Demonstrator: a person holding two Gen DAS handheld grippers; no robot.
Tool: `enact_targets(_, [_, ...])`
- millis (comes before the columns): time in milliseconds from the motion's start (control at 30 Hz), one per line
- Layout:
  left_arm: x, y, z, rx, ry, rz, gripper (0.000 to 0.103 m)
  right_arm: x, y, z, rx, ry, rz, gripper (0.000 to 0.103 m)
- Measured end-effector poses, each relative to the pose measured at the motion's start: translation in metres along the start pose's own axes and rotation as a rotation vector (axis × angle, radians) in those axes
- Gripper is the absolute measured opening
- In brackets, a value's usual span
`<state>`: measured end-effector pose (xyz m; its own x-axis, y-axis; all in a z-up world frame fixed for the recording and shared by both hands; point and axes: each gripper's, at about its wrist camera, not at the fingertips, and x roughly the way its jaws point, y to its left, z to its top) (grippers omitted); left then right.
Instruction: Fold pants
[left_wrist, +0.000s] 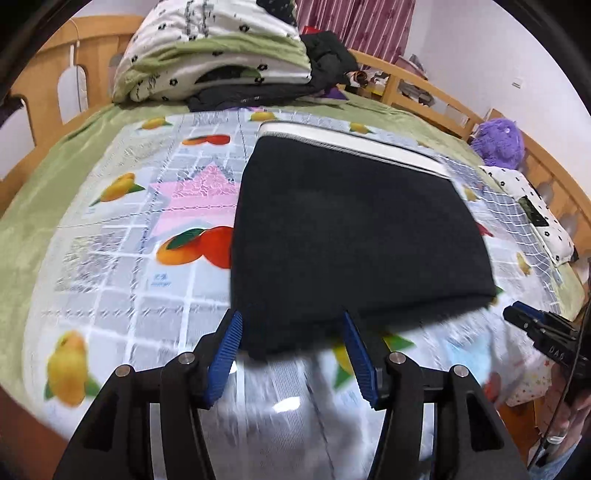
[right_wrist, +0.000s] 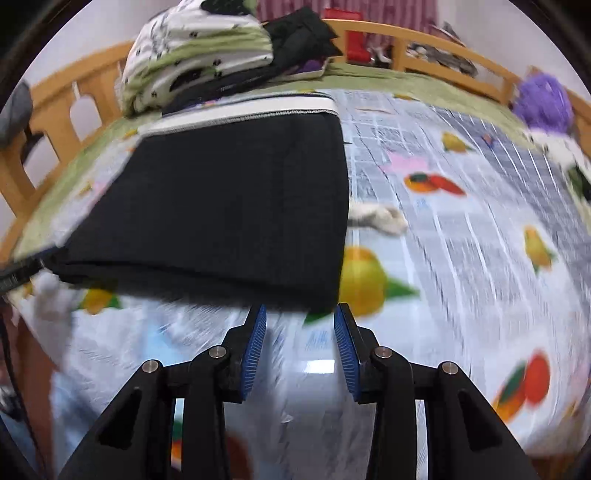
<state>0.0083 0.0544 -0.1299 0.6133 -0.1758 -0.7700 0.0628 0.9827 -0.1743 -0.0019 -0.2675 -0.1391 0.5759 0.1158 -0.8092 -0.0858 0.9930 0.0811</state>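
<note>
The black pants (left_wrist: 351, 229) lie folded into a flat rectangle on the fruit-print sheet (left_wrist: 147, 280), with a white striped waistband (left_wrist: 347, 138) at the far edge. My left gripper (left_wrist: 291, 325) is open, its blue pads at either side of the near left corner of the fold, holding nothing. My right gripper (right_wrist: 299, 317) is open and empty just in front of the near right corner of the pants (right_wrist: 229, 206). The right gripper also shows at the right edge of the left wrist view (left_wrist: 532, 321). A white pocket lining (right_wrist: 380, 218) sticks out at the pants' right side.
Folded bedding (left_wrist: 214, 55) and dark clothes (left_wrist: 325, 55) are stacked at the far end of the bed. A purple plush toy (left_wrist: 498, 140) and a spotted pillow (left_wrist: 532, 206) lie at the right. A wooden bed rail (right_wrist: 55, 122) runs around the mattress.
</note>
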Motion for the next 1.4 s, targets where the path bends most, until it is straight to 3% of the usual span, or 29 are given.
enact_targets(100, [-0.031, -0.012, -0.001, -0.006, -0.044, 0.0, 0.054, -0.039, 0.01, -0.001, 0.006, -0.067, -0.034, 0.039])
enact_targets(200, [-0.06, -0.026, 0.002, -0.004, -0.082, 0.012, 0.063, -0.077, 0.022, 0.006, -0.009, -0.109, -0.087, 0.051])
enact_targets(333, [-0.095, -0.049, 0.003, 0.027, -0.154, 0.078, 0.071, -0.121, 0.03, 0.013, 0.012, -0.16, -0.087, 0.054])
enact_targets(400, [-0.111, -0.061, 0.004, 0.032, -0.176, 0.09, 0.073, -0.143, 0.035, 0.015, 0.029, -0.189, -0.077, 0.066])
enact_targets(467, [-0.125, -0.07, 0.003, 0.036, -0.19, 0.08, 0.075, -0.159, 0.042, 0.015, 0.031, -0.233, -0.096, 0.085])
enact_targets(500, [-0.129, -0.073, 0.002, 0.041, -0.195, 0.08, 0.076, -0.164, 0.044, 0.015, 0.029, -0.247, -0.103, 0.088])
enact_targets(800, [-0.155, -0.096, -0.01, 0.113, -0.234, 0.105, 0.079, -0.181, 0.048, -0.001, 0.039, -0.257, -0.176, 0.092])
enact_targets(1033, [-0.158, -0.098, -0.012, 0.093, -0.236, 0.063, 0.079, -0.182, 0.046, -0.009, 0.024, -0.25, -0.216, 0.092])
enact_targets(1400, [-0.151, -0.098, -0.015, 0.088, -0.219, 0.06, 0.079, -0.18, 0.045, -0.014, 0.021, -0.237, -0.23, 0.092])
